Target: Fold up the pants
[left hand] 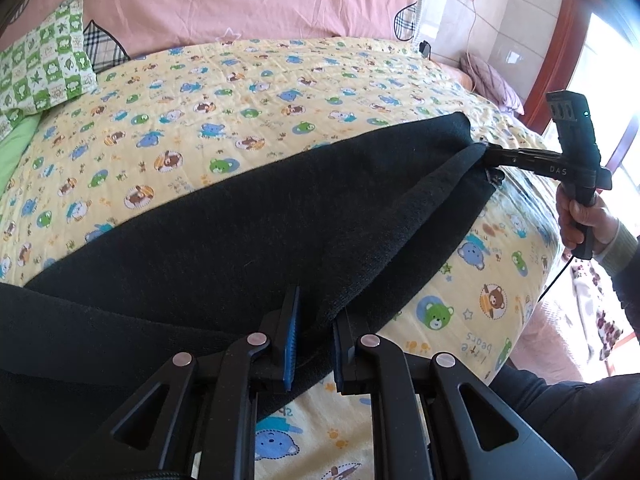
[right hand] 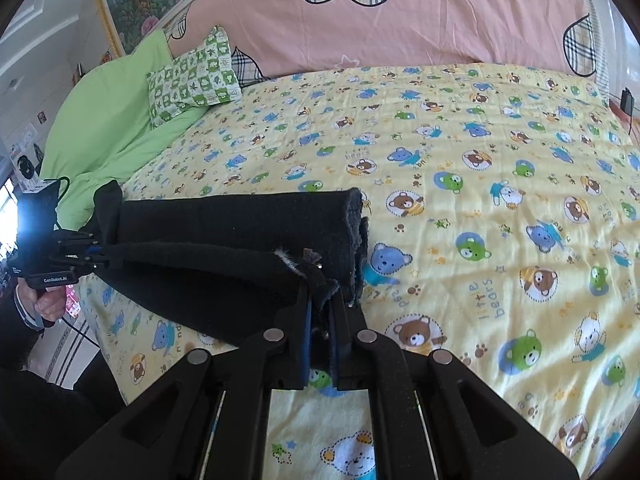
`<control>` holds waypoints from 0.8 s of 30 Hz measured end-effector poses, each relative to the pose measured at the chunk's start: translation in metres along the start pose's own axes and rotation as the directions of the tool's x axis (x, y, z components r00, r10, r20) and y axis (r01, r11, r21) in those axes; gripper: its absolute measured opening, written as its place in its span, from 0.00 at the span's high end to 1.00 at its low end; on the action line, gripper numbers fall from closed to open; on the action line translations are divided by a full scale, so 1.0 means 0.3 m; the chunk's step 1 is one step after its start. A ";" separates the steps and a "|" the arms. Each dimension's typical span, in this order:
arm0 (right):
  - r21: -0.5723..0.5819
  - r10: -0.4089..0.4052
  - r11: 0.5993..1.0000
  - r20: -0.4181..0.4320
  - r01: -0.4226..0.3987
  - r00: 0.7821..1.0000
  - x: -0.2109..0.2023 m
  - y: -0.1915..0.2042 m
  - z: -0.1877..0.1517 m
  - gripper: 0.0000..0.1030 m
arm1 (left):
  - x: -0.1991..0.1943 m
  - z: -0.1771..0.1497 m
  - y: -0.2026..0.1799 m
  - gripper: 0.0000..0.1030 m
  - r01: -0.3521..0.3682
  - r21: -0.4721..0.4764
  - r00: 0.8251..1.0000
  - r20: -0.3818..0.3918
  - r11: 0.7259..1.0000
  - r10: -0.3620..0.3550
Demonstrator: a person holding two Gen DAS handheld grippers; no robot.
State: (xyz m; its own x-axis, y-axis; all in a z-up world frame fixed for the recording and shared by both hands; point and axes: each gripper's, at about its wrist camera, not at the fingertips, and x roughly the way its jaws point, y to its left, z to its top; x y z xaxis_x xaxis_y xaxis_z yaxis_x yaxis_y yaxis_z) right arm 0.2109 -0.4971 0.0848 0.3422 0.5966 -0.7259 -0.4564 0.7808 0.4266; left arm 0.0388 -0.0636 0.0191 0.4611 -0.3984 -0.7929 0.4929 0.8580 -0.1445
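On the yellow bear-print bedspread (right hand: 480,168), left gripper (left hand: 314,336) and right gripper (right hand: 320,332) each pinch, apparently, opposite ends of the black pants (left hand: 248,216).

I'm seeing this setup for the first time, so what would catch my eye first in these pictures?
The black pants stretched across the near edge of the yellow bear-print bedspread, pinched at one end by the left claw and at the other by the right claw. Behind them, a pink quilt with plaid hearts fills the far side.
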 end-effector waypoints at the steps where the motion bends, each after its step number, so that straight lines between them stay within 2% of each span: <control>1: 0.003 -0.002 1.000 0.000 0.002 1.000 -0.006 0.001 -0.005 0.93 | 0.003 -0.006 0.001 0.88 0.004 -0.003 1.000 -0.002 1.000 -0.004; 4: 0.010 -0.008 1.000 0.011 0.008 1.000 -0.030 0.010 -0.022 0.93 | 0.014 -0.023 0.002 0.88 0.015 -0.003 1.000 -0.008 1.000 -0.015; 7: 0.017 -0.017 1.000 -0.010 0.017 1.000 -0.021 0.009 -0.044 0.93 | 0.033 -0.034 0.009 0.80 0.036 -0.015 0.999 -0.022 0.999 -0.036; 11: 0.032 -0.040 0.999 -0.032 0.041 0.999 -0.020 0.019 -0.054 0.91 | 0.007 -0.052 0.001 0.57 0.078 -0.010 0.997 -0.015 0.997 -0.078; 14: 0.047 -0.085 0.995 -0.030 0.086 0.996 -0.058 0.044 -0.051 0.87 | -0.028 -0.075 -0.009 0.52 0.074 0.005 0.997 -0.001 0.997 -0.074; 16: 0.056 -0.094 0.994 -0.006 0.094 0.996 -0.089 0.072 -0.043 0.71 | -0.051 -0.091 0.000 0.52 0.071 -0.007 0.997 0.003 0.997 -0.071; 17: 0.055 -0.089 0.995 0.018 0.088 0.996 -0.108 0.095 -0.036 0.48 | -0.064 -0.099 0.010 0.52 0.070 -0.018 0.997 0.008 0.997 -0.070; 18: 0.046 -0.079 0.996 0.049 0.077 0.996 -0.125 0.127 -0.028 0.30 | -0.081 -0.108 0.023 0.52 0.067 -0.033 0.998 0.014 0.997 -0.066; 20: 0.013 -0.026 1.000 0.111 0.025 0.993 -0.143 0.196 -0.006 0.28 | -0.114 -0.124 0.053 0.50 0.056 -0.064 0.998 0.025 0.996 -0.055; 22: -0.011 0.038 0.999 0.112 -0.037 0.993 -0.118 0.264 0.026 0.28 | -0.141 -0.136 0.084 0.43 0.022 -0.090 0.999 0.034 0.996 -0.019; 24: -0.028 0.112 0.994 0.096 -0.110 0.989 -0.070 0.330 0.054 0.28 | -0.173 -0.151 0.134 0.43 -0.008 -0.127 0.999 0.045 0.992 0.014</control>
State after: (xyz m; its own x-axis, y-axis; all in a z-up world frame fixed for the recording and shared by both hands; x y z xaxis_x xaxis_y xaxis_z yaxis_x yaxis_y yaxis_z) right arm 0.1718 -0.4292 0.1510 0.3661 0.6952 -0.6186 -0.5140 0.7052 0.4884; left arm 0.0012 0.0064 0.0277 0.5009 -0.4006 -0.7672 0.3914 0.8955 -0.2120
